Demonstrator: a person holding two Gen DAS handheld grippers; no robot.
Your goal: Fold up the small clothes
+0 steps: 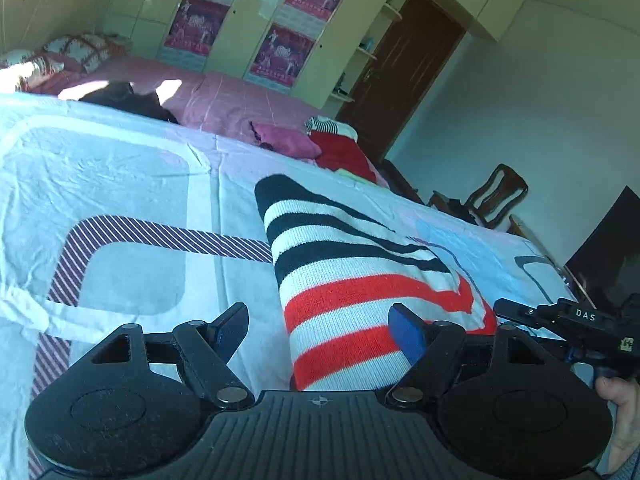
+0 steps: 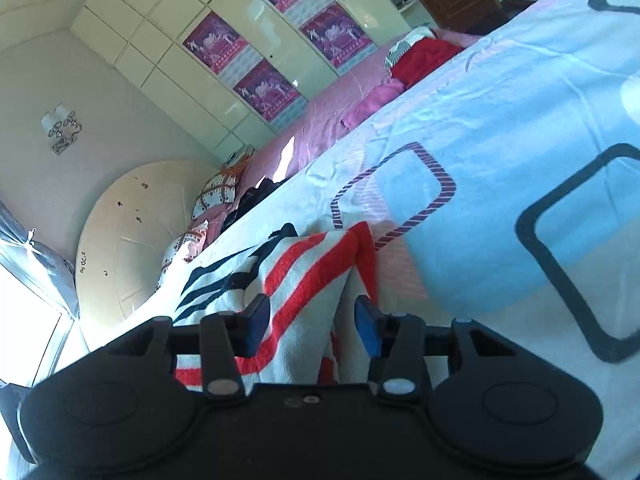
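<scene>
A knitted sweater (image 1: 352,280) with black, red and white stripes lies folded into a long strip on the pale blue patterned bedsheet (image 1: 140,168). My left gripper (image 1: 320,332) hovers open at its near end, the blue-padded right finger over the red stripes and the left finger over bare sheet. My right gripper (image 1: 520,312) shows from the side at the sweater's right edge. In the right wrist view the sweater (image 2: 296,268) lies bunched under my right gripper (image 2: 312,324). Its jaws stand apart, a fold of cloth sits between them, and the pads do not press on it.
A red garment (image 1: 344,152) and a pink one (image 1: 288,140) are piled at the bed's far edge, a dark garment (image 1: 128,100) further left. Pillows (image 1: 80,48) sit by the headboard. A wooden chair (image 1: 496,196) stands beyond the bed. A person's hand (image 1: 620,400) shows at lower right.
</scene>
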